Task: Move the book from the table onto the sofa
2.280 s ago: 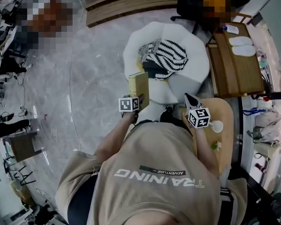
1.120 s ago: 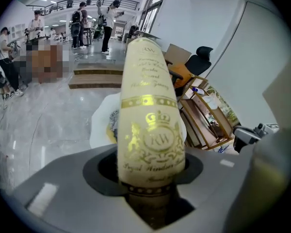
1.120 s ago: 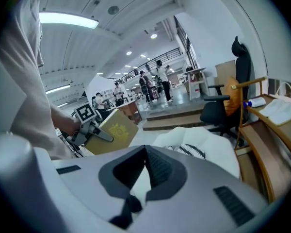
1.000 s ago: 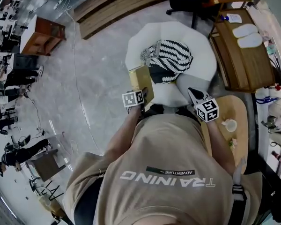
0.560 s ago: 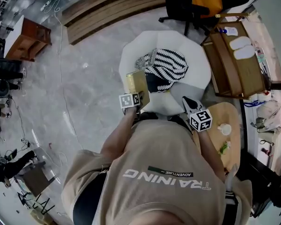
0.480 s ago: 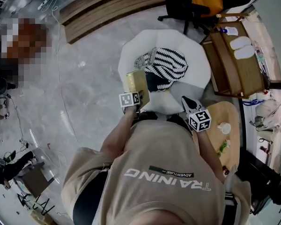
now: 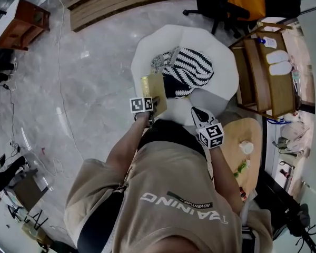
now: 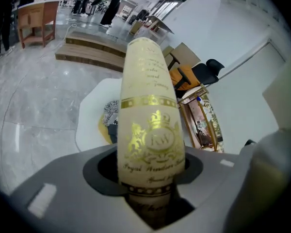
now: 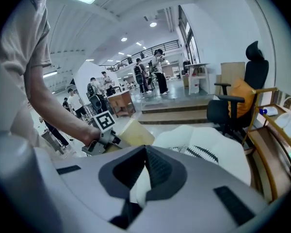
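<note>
Left gripper [image 7: 151,108] clamped on book [image 7: 154,88], now lower over sofa [image 7: 221,67] near-left edge; right gripper [image 7: 197,113] closed, empty; set-down looks close.

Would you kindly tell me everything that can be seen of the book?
The book is closed, cream-yellow, with a glossy cover bearing a gold crest, band and lettering. It sticks out lengthwise from the left gripper, whose jaws clamp its near end. In the head view it hangs over the near left edge of the white sofa, near a striped cushion. Only the jaws appear to touch it.
</note>
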The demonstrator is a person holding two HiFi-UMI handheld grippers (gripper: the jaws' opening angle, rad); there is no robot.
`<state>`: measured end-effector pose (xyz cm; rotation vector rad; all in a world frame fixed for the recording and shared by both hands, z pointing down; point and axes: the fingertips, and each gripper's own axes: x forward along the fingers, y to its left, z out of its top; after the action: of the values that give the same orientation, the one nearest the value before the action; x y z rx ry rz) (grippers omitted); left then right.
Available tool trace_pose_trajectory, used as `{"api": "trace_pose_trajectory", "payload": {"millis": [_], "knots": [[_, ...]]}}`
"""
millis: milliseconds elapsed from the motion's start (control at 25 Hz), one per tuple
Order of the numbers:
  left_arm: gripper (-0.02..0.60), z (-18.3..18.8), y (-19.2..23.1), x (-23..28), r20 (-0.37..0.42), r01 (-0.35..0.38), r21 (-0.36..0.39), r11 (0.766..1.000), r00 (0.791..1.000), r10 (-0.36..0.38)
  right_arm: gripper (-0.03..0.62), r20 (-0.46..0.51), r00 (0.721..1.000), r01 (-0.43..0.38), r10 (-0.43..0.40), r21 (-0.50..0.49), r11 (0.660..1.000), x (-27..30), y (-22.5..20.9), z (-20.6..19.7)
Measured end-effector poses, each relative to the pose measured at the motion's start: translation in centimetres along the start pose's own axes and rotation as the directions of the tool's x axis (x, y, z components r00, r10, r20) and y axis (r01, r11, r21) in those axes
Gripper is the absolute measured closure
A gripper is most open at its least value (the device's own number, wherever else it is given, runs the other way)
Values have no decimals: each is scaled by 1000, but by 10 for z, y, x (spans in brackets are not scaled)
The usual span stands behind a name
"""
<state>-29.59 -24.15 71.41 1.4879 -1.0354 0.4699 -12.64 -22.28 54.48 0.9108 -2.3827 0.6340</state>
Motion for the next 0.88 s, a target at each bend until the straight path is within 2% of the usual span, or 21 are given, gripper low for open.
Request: {"api": "trace_pose_trajectory", "payload": {"millis": [120,240,320,480,600,800,880], "knots": [[357,-3,12,13,-8,46,-109,993,999,-47,589,-21,1000,-21,21,13,1000,12,-1,-11],[359,-9,34,30,-9,72,-225,972,997,-76,589,-26,1000,0,2,50,999,34,-8,-26],[357,-10,50,48,-7,85,-273,958,996,-91,589,-7,1000,20,-19,87,996,54,-19,-30],[358,-16,75,90,-26,131,-304,944,989,-146,589,12,999,38,-40,155,987,97,-35,-43],[357,-12,97,123,-7,158,-309,938,986,-169,589,15,999,42,-46,181,983,131,-48,-63],[359,10,126,185,63,217,-350,911,976,-208,589,-19,1000,-6,9,169,986,176,-69,-105],[357,10,142,202,58,214,-367,905,977,-207,589,-33,999,-34,41,194,980,182,-64,-123]]}}
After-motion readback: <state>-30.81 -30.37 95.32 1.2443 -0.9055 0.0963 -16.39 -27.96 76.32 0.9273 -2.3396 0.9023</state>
